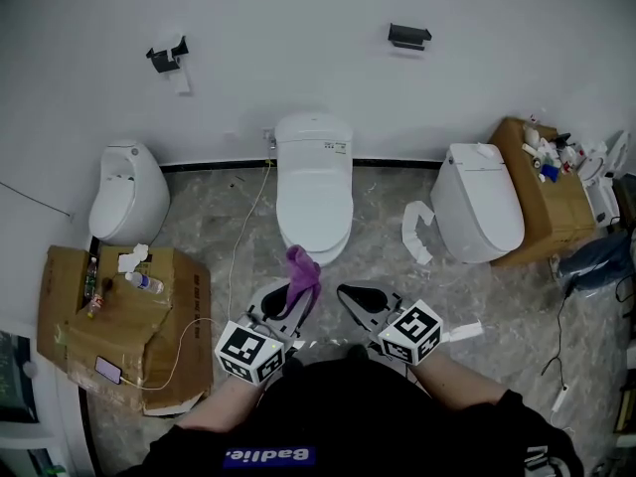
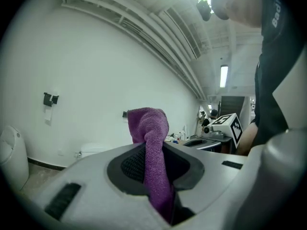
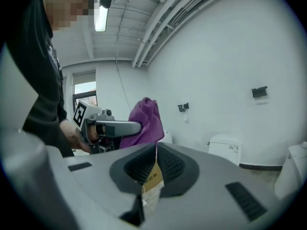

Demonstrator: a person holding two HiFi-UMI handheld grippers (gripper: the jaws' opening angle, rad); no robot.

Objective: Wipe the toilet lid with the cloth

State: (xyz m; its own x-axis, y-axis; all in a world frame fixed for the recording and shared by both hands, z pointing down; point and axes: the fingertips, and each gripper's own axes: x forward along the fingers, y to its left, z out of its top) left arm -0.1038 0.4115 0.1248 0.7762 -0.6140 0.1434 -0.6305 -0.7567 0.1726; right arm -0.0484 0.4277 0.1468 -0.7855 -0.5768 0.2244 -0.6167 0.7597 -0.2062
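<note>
A white toilet with its lid (image 1: 314, 189) down stands against the far wall, ahead of both grippers. A purple cloth (image 1: 303, 271) sticks up from my left gripper (image 1: 287, 297), which is shut on it; in the left gripper view the cloth (image 2: 149, 128) runs down between the jaws of the left gripper (image 2: 152, 169). My right gripper (image 1: 347, 292) is beside it on the right, short of the toilet, with its jaws closed. In the right gripper view a small brown paper tag (image 3: 152, 178) is pinched in the right gripper (image 3: 154, 163), and the cloth (image 3: 144, 122) shows just beyond.
A second white toilet (image 1: 126, 193) stands at the left and a third (image 1: 479, 205) at the right. A cardboard box (image 1: 149, 338) with a bottle and a phone lies front left. Another box (image 1: 544, 207) with bottles is at the right. A cable (image 1: 241, 237) crosses the floor.
</note>
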